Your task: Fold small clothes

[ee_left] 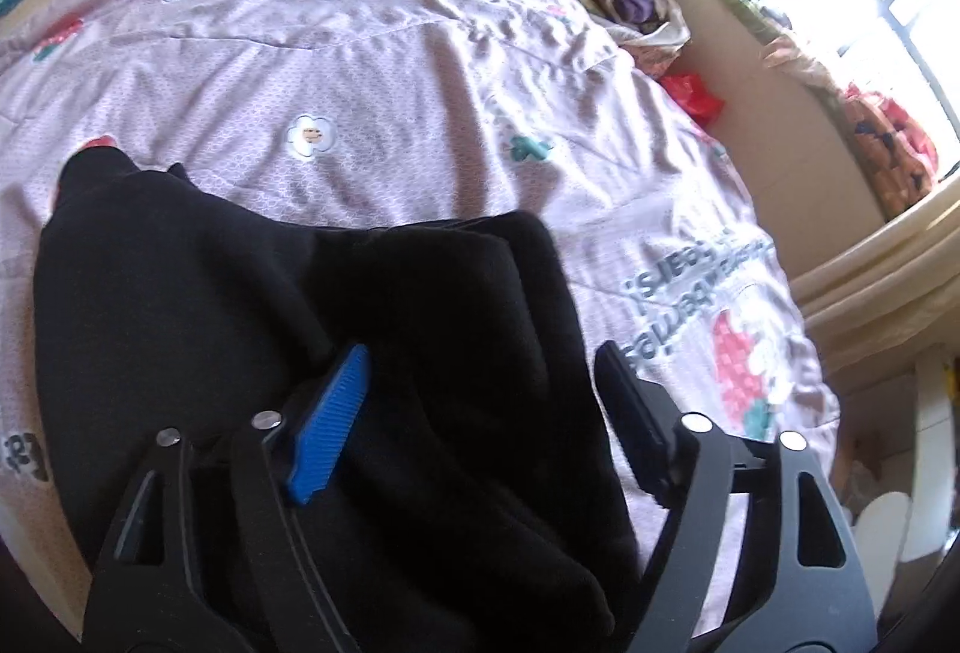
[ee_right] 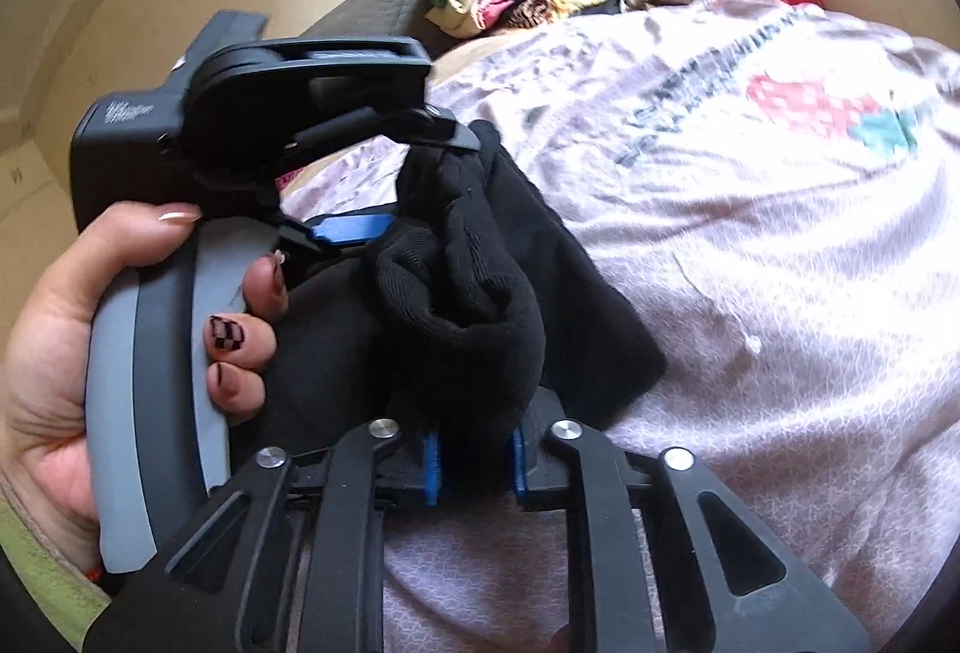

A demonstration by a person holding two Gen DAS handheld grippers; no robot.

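Black garment (ee_right: 480, 281) in right gripper (ee_right: 474, 464); left gripper (ee_left: 480, 371) agape.

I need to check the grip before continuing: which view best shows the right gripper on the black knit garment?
Right wrist view: the right gripper is shut on a bunched fold of the black knit garment. The left wrist view shows the garment only, not that gripper.
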